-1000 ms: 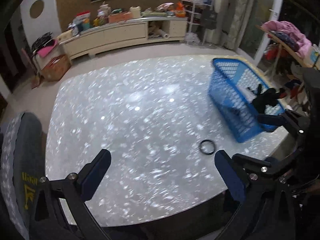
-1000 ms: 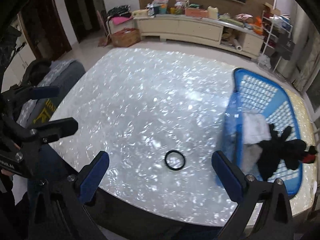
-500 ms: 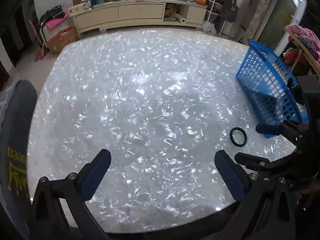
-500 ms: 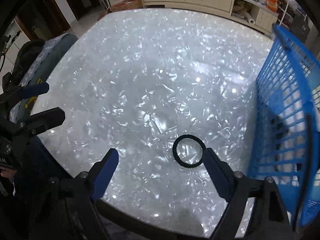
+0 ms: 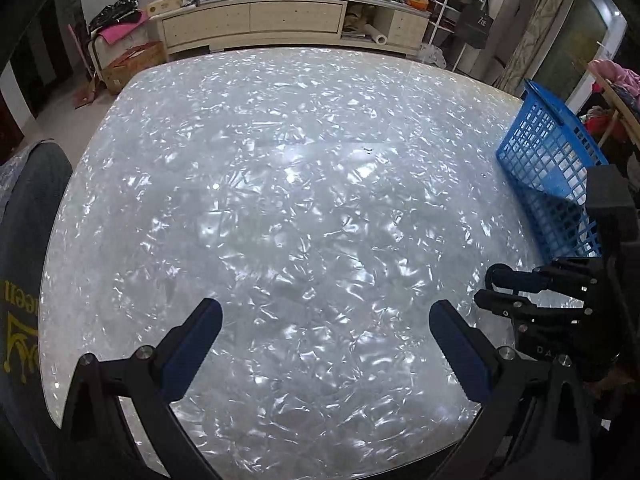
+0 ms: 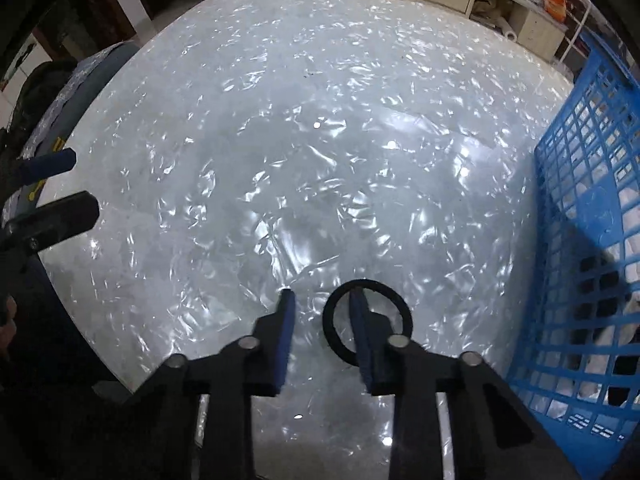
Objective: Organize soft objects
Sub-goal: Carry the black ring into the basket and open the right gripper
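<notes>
Right tongs (image 6: 320,300) straddling thin black ring (image 6: 404,312)

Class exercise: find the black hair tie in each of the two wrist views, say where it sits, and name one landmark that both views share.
Left wrist view: the black hair tie is not visible; the right gripper blocks the spot near the table edge.
Right wrist view: the black hair tie lies on the table, low centre, with the right gripper's right finger over the ring.
Shared landmark: the blue basket, at the right in both.
</notes>
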A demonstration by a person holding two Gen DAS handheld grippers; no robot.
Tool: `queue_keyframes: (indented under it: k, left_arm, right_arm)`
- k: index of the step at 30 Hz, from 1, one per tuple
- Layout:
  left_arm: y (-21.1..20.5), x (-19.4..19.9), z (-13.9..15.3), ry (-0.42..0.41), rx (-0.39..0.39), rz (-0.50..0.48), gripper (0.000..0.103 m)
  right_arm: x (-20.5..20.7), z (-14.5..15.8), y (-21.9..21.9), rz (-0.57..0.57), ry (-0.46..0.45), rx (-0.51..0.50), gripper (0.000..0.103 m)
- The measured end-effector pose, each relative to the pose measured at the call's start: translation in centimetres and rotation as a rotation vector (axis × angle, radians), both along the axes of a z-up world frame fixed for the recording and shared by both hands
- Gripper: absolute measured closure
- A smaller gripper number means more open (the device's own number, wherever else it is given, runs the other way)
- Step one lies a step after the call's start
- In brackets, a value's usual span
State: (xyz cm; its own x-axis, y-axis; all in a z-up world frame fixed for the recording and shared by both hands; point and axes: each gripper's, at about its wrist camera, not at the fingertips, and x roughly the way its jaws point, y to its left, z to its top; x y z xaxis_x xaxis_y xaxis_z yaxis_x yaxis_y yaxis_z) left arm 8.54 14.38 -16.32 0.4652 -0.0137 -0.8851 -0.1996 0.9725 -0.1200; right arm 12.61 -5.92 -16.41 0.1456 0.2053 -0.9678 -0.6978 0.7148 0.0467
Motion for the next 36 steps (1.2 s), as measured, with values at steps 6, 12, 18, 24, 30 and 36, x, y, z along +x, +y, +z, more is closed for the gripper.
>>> queue_keyframes:
  k: [6,12,18,24,30,36]
  left_arm:
    - [-0.6,-0.6,1.2,-0.019,0.020,-0.010,0.000]
    - [-2.2,-1.2,3.0,-0.033,0.059,-0.036,0.000]
    - [-4.7,-1.6,5.9,-0.079,0.075,-0.076,0.000]
    - [-7.9,-0.9,9.9,-0.151,0.098,-0.133,0.000]
    - [-11.2,1.5,12.4,-0.178,0.073,-0.190,0.000]
    - [-13.8,4.2,12.6,-0.176,0.110,-0.218,0.000]
  right_arm:
    - [-0.7,-0.1,0.5,0.025,0.015,0.008,0.099]
    - [-2.2,4.1,-0.7,0.026,-0.043,0.065,0.099]
    - [-3.9,9.5,-3.3,0.017,-0.126,0.135,0.099]
    - [-3.9,14.0,-6.6,-0.006,-0.218,0.187,0.099]
    - [-2.4,16.0,-9.6,-0.045,-0.284,0.203,0.099]
    - [0.2,15.5,-11.6,-0.094,-0.286,0.201,0.099]
